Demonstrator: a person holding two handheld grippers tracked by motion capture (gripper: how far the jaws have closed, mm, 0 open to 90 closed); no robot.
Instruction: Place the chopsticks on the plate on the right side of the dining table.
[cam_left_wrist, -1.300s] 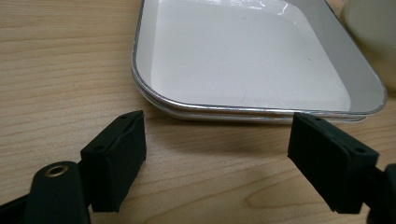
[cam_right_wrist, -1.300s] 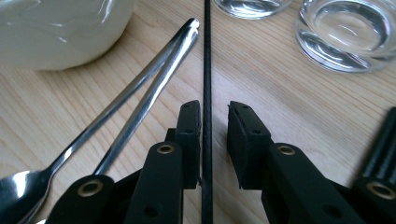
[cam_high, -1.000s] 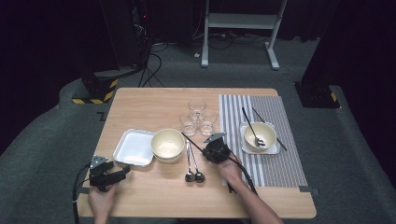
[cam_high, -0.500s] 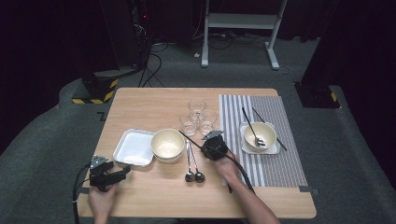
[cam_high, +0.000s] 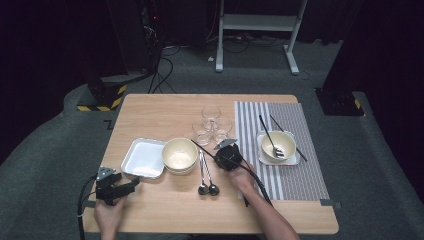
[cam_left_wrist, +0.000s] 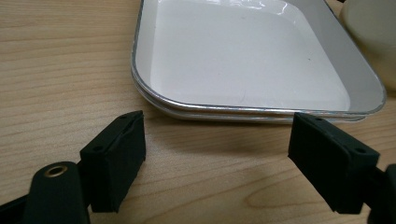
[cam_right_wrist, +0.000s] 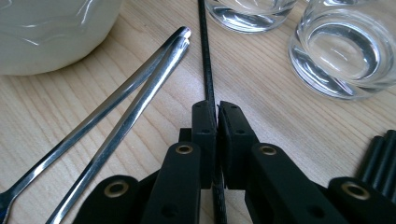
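My right gripper is shut on a thin black chopstick, which runs up and away between its pads towards the glasses. Its jaws have just closed a little further on the stick. In the high view the chopstick slants out to the left of the gripper, over the two spoons. My left gripper rests open near the table's front left corner. Its pads stand wide apart just short of the white square tray, with nothing between them.
A cream bowl sits beside the tray. Three clear glasses stand behind my right gripper. On the striped placemat a bowl with a spoon sits on a small plate, with black chopsticks by it.
My right gripper has shifted slightly left with the chopstick in it. The left gripper has stayed put.
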